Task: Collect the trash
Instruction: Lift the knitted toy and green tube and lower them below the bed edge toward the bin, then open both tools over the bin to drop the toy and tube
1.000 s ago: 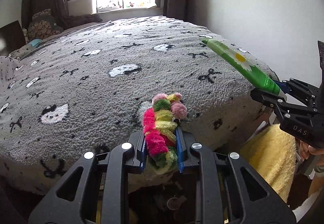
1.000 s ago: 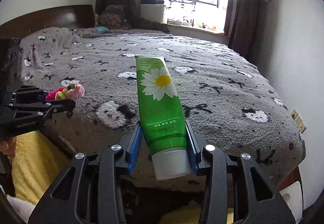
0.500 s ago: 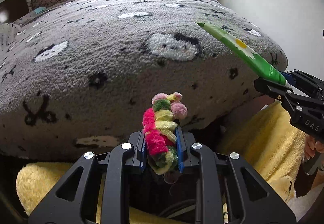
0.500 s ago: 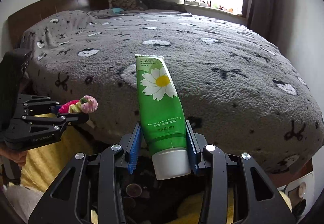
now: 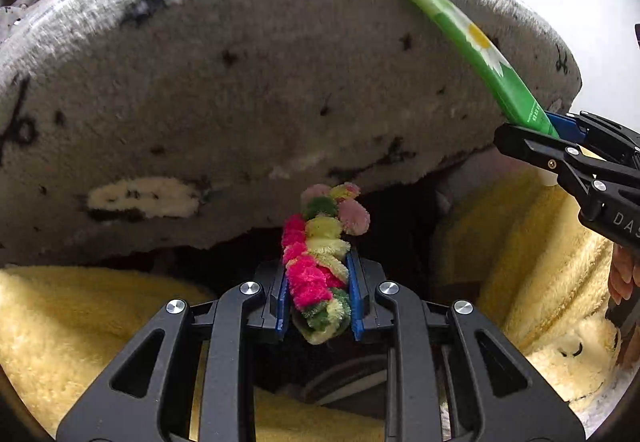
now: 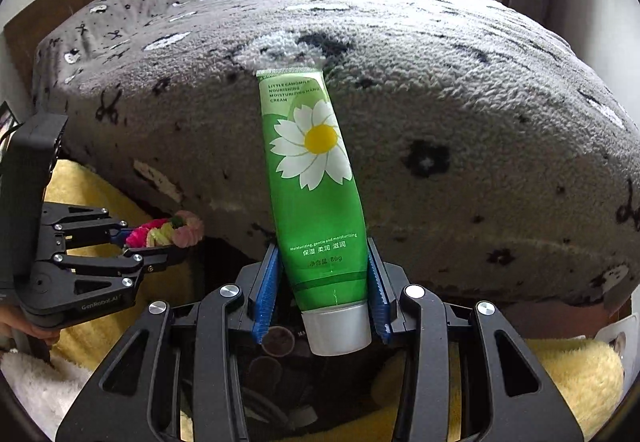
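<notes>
Fuzzy chenille pompom strip [image 5: 316,266] sits pinched in the left gripper [image 5: 318,296]; the right gripper [image 6: 322,282] clamps a glossy green cream tube [image 6: 316,194].

The left tongs [image 5: 319,292] pointed steeply downward, pads clamped on a fuzzy strip. Just beside them, the right tongs [image 6: 322,292] tilted down likewise, clamped on a tube.

A fuzzy pom-pom strip [image 5: 318,262] in pink, yellow and green sits clamped lengthwise between blue pads, its free end pointing forward. A green hand-cream tube [image 6: 316,194] with a daisy print and silver cap stands cap-down, crimped end up, likewise clamped.
</notes>
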The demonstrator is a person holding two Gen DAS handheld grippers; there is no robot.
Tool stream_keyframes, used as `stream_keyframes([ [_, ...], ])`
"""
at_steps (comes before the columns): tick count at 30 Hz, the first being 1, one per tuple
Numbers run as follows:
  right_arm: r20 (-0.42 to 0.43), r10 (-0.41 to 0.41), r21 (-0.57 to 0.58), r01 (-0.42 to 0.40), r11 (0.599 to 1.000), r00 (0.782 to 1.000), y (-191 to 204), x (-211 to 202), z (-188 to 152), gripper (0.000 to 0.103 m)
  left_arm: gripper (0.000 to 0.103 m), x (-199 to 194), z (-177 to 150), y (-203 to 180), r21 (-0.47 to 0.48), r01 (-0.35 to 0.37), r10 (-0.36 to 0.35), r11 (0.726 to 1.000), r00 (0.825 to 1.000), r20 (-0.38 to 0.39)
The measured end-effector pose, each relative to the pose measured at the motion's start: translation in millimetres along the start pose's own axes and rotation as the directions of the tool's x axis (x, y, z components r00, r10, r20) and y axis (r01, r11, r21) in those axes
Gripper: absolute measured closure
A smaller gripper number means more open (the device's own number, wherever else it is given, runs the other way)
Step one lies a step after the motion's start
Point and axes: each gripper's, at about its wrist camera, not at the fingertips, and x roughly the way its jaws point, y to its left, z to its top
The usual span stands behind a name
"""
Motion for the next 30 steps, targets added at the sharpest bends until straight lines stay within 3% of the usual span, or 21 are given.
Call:
stream_keyframes([
  [6, -0.107, 0.046, 0.016, -0.044, 0.999, 0.993, 5, 32, -12, 0.065, 0.082, 30, -12, 3, -0.016, 0.04, -0.042, 0.999, 0.994, -0.105],
  [14, -0.25, 0.066, 0.013, -0.064, 0.998, 0.966, 12, 73, -23, 0.067, 0.082, 63, -22, 3, -0.027, 0.083, -0.087, 0.996, 0.97, -0.227],
  [24, -0.291, 0.09, 0.007, -0.092, 0.996, 0.953, 20, 82, -16, 0.066, 0.079, 71, -26, 13, -0.058, 0.081, -0.093, 0.995, 0.965, -0.246],
  [25, -0.292, 0.091, 0.005, -0.094, 0.996, 0.952, 19, 81, -16, 0.066, 0.076, 72, -26, 14, -0.06, 0.076, -0.089, 0.995, 0.965, -0.248],
  [28, -0.285, 0.084, 0.007, -0.085, 0.996, 0.955, 21, 80, -16, 0.047, 0.064, 70, -25, 15, -0.063, 0.069, -0.083, 0.996, 0.966, -0.246],
  [30, -0.279, 0.08, 0.015, -0.079, 0.997, 0.957, 19, 78, -15, 0.046, 0.058, 66, -24, 17, -0.067, 0.064, -0.078, 0.996, 0.968, -0.239],
])
